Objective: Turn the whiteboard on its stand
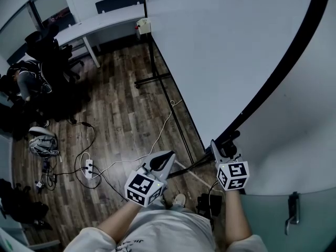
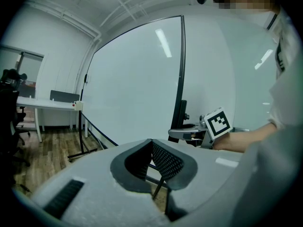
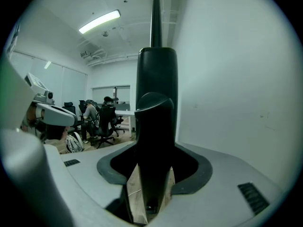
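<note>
Office room, floor of dark wood planks (image 1: 121, 114).

Item 1: large black-framed whiteboard (image 1: 220, 51) on a black tubular metal stand (image 1: 157, 80). It stands upright on the floor. In the head view the white face fills the upper middle and the black frame edge runs down its right side to the low corner. From the left gripper view the face (image 2: 132, 93) is seen at a slant, with the near frame edge vertical.

Item 2: right gripper (image 1: 220, 147), at the whiteboard's low frame corner. Its fingers are set wide and closed on the black frame edge (image 3: 156, 103), which fills the gap between them (image 3: 155, 164). The marker cube faces up toward the head camera. This gripper also shows beside the frame in the left gripper view (image 2: 185, 134).

Item 3: left gripper (image 1: 167, 157), in front of the whiteboard's face and apart from it. Its fingers meet at the tips and hold nothing (image 2: 151, 143).

Item 4: white rectangular tabletop (image 1: 100, 28) on white legs, beyond the whiteboard's far end.

Item 5: black office chairs (image 1: 50, 49), well apart from the whiteboard, past the tabletop.

Item 6: white power strip (image 1: 88, 167) with black and white cables, lying on the floor in front of the whiteboard's face.

Item 7: small pale box (image 1: 143, 25), fixed to the stand at the whiteboard's far end.
</note>
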Demonstrator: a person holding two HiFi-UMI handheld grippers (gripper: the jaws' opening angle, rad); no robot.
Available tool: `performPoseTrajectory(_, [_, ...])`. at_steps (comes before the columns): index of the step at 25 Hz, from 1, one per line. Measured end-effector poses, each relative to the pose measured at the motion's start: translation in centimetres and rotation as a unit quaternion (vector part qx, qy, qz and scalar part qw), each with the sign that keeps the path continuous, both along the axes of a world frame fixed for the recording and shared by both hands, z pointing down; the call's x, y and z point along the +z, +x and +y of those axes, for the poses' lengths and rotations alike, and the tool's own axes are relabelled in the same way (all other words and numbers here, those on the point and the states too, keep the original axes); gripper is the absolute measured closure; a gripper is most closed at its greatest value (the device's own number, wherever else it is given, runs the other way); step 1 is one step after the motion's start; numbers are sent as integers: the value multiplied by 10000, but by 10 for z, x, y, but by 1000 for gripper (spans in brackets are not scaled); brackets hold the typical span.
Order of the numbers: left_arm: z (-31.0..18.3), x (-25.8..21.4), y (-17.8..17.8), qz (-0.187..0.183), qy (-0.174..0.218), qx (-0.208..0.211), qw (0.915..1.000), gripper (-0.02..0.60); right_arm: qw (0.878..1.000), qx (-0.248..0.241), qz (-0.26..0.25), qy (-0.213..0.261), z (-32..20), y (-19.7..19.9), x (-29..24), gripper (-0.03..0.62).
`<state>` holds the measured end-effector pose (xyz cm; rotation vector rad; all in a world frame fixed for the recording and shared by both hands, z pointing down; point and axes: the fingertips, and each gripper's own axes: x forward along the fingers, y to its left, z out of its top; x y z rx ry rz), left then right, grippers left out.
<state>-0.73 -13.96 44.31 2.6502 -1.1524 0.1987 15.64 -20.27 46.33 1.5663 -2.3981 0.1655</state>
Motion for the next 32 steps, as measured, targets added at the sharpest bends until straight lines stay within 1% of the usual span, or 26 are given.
performPoseTrajectory(3, [2,-1,-4,-1,-14,12,10000,572,9999,97,-62,17,5,0,-5,407])
performPoseTrajectory(6, [2,-3,-2,2,-7,51,10000,572,9994,271,-232,-7,11,6,-11,407])
performPoseTrajectory(12, [5,0,2,-1,-13,144,9999,572,9977,466,-475,-119,39,9,-9,407])
performPoseTrajectory(15, [7,1,5,9,-14,176,9998,572,9970,463,-564,-249,53,7,-2,407])
performPoseTrajectory(18, [10,0,4,27,-10,182,9998,572,9958,403,-718,-390,68,-3,0,408])
performPoseTrajectory(20, [13,-1,2,42,-33,178,9998,572,9953,364,-790,-433,78,-13,-2,430])
performPoseTrajectory(25, [19,0,-4,56,-70,68,9999,572,9953,82,-887,-378,95,-39,-10,527])
performPoseTrajectory(28, [24,3,-6,29,-42,-84,10000,572,9946,-61,-969,-352,101,-52,-12,560])
performPoseTrajectory(32, [31,5,-9,25,-29,-188,9998,572,9939,-211,-1002,-399,108,-68,-12,579])
